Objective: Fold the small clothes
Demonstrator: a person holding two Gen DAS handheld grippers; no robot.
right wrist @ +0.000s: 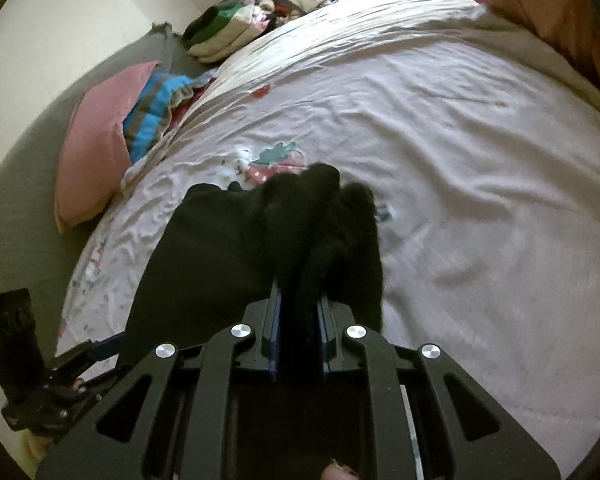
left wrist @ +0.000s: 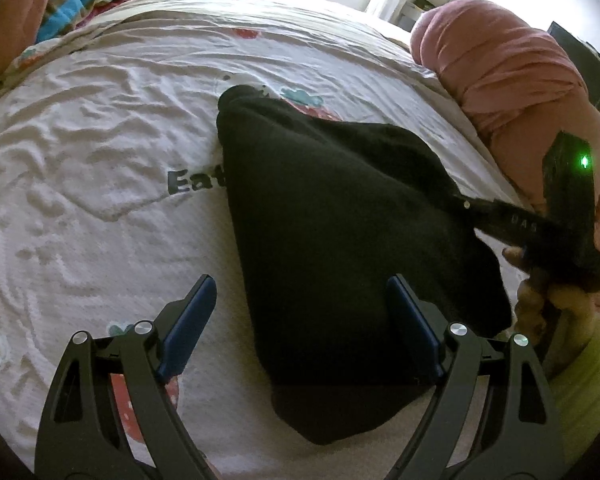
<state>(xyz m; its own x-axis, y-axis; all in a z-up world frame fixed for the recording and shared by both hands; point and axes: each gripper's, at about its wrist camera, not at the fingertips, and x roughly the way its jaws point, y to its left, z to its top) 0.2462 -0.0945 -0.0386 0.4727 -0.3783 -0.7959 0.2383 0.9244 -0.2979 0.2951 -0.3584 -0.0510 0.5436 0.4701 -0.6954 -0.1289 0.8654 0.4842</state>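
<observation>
My right claw (right wrist: 298, 304) is clamped on a thick bunch of the black garment (left wrist: 340, 216), a soft, matte, fleecy cloth that swallows the light. The blue pads (right wrist: 275, 320) press it from both sides, and the gathered folds stand up in two rounded humps ahead of the tips. My left claw (left wrist: 300, 316) hangs spread wide, its blue-faced fingers (left wrist: 188, 320) apart; its right finger shows against the cloth, but I cannot tell whether it touches.

The garment lies roughly in the middle of the bed sheet (left wrist: 100, 128), spread in a broad wedge: narrow toward the far end, wide and straight-edged toward me, its right corner lifted into my right claw. The sheet is white, crinkled and puckered, printed with strawberries and grey lettering.

Along the bed's right edge sits a bulky pink duvet roll (left wrist: 512, 72), just beside the garment's lifted side. At the far left corner lie a pink pillow (right wrist: 92, 152) and a blue-striped blanket (right wrist: 160, 112), with a stack of folded clothes (right wrist: 220, 36) beyond. To the garment's left the sheet runs open toward the bed's left edge.
</observation>
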